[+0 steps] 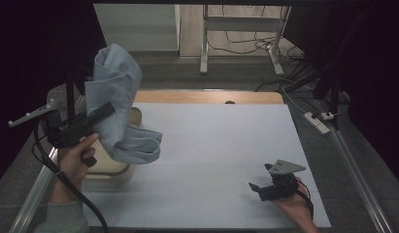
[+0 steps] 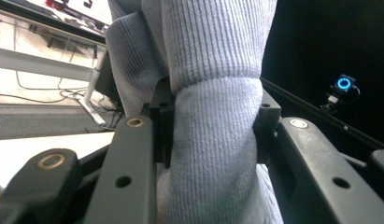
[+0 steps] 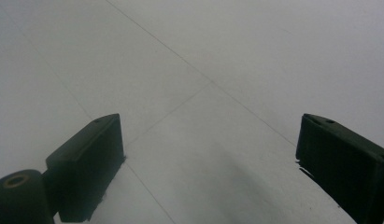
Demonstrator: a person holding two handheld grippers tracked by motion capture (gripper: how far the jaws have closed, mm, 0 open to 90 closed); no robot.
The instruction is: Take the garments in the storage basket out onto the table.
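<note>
The left tongs [image 1: 106, 111] squeezed the soft blue knitted sweater [image 1: 114, 87]; lifting slowly would clear the basket. The right tongs [image 1: 257, 188] stood released.

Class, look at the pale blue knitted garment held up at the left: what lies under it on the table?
Under the pale blue knitted garment, gripped by the left gripper, sits a beige tub at the white table's left edge. The cloth covers most of the tub, so its contents cannot be seen.

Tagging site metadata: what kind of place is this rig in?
Likely a lab or data-collection workshop, not a home: a white-covered table ringed by black curtains, a power strip and loose cables on the floor, and a mounted camera.
</note>
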